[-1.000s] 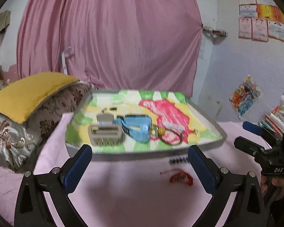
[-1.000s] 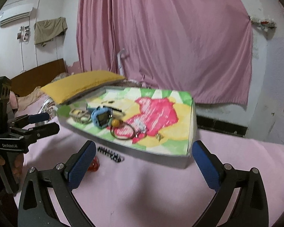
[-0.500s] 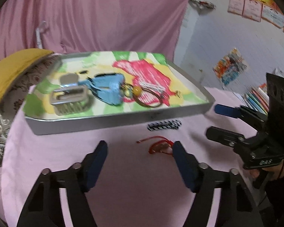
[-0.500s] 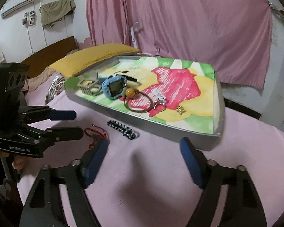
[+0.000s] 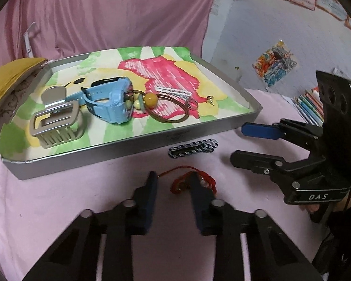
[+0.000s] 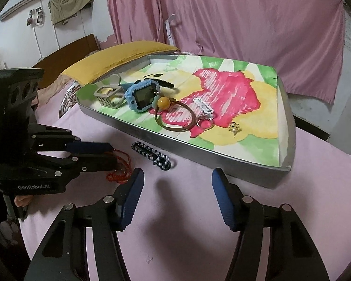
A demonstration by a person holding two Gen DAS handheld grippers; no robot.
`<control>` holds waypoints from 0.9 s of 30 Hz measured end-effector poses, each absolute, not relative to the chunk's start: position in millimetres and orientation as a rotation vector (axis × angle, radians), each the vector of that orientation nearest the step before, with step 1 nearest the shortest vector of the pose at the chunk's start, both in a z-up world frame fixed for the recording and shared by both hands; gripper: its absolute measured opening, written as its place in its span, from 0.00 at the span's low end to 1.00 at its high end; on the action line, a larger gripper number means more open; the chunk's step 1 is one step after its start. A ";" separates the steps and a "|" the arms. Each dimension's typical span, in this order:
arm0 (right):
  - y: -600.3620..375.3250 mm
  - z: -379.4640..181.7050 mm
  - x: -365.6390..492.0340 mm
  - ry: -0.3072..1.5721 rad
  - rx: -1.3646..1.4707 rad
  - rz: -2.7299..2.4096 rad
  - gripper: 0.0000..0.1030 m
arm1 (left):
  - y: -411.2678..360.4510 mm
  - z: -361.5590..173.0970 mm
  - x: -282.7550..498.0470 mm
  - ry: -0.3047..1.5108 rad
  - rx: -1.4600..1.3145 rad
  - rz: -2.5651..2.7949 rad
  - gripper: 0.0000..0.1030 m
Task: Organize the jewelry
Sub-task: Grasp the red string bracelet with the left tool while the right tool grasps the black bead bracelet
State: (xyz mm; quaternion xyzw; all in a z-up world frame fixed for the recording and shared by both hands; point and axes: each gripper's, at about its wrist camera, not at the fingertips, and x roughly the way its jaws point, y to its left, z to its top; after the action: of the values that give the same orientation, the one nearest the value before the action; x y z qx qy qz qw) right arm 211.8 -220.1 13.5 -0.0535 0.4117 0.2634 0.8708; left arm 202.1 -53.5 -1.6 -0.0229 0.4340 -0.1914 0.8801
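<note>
Two pieces outside the tray: red cord bracelet (image 5: pixel 191 181) and striped black-and-white chain (image 5: pixel 192 148), both on the pink surface (image 5: pixel 58 201).
Key relation: red cord bracelet sits at the left gripper (image 5: pixel 173 182) tips, partly between the fingers, its tangle spreading toward the right finger.
Left gripper: narrowed but not clenched; no grasp yet, as far as I can tell.
Right gripper (image 6: pixel 177 182): released, wide, hovering near the striped chain, which lies lengthwise along the tray (image 5: pixel 128 151) wall.
Nearer arm: left for the cord, right for the chain.
In the way: tray's front wall needs clearing; watch (image 5: pixel 110 103), hair claw (image 5: pixel 56 121), beaded hoop (image 5: pixel 166 107) already fill its left half.
</note>
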 end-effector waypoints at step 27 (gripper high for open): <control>-165.0 9.3 214.1 0.911 -0.193 0.669 0.31 | 1.1 -1.1 193.1 0.894 -0.144 -0.217 0.05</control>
State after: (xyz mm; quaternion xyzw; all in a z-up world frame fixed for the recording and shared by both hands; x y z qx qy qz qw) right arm 214.1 -165.0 9.3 -0.0913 0.4312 0.3164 0.8400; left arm 193.1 1.1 -1.1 -0.0694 0.4311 -0.1048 0.8935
